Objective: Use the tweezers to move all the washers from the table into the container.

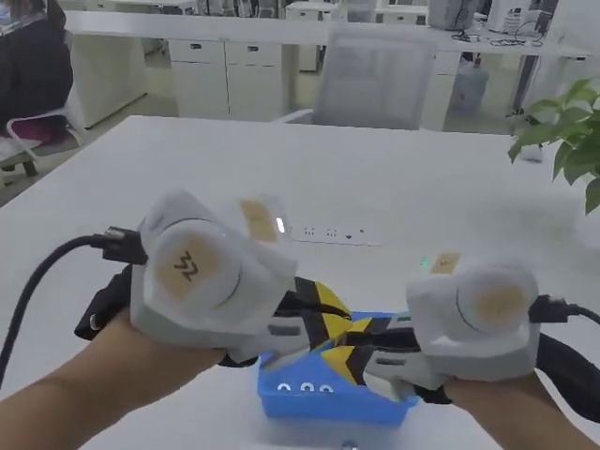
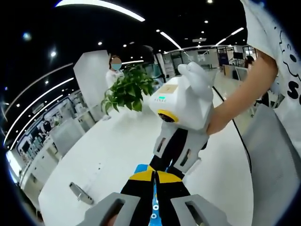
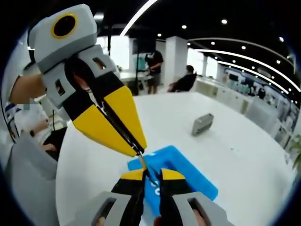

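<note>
Blue container [image 1: 328, 410]: washers [image 1: 306, 387] inside. Your left hand-held gripper [image 3: 139, 150] and right hand-held gripper [image 3: 151, 174]: both closed on tweezers [image 3: 146, 165].

Left gripper [image 3: 138, 149] and right gripper [image 3: 151, 175]: white shells, grey arms, black jaws with yellow tips, and a tan round patch on each shell. Tweezers [image 3: 145, 162] dark. Container [image 1: 361, 410] blue. Washers [image 1: 307, 387] pale white rings. Table [image 1: 281, 178] plain white. Cable [image 1: 42, 272] near left, black. Plant [image 1: 567, 131] far right, green.
</note>
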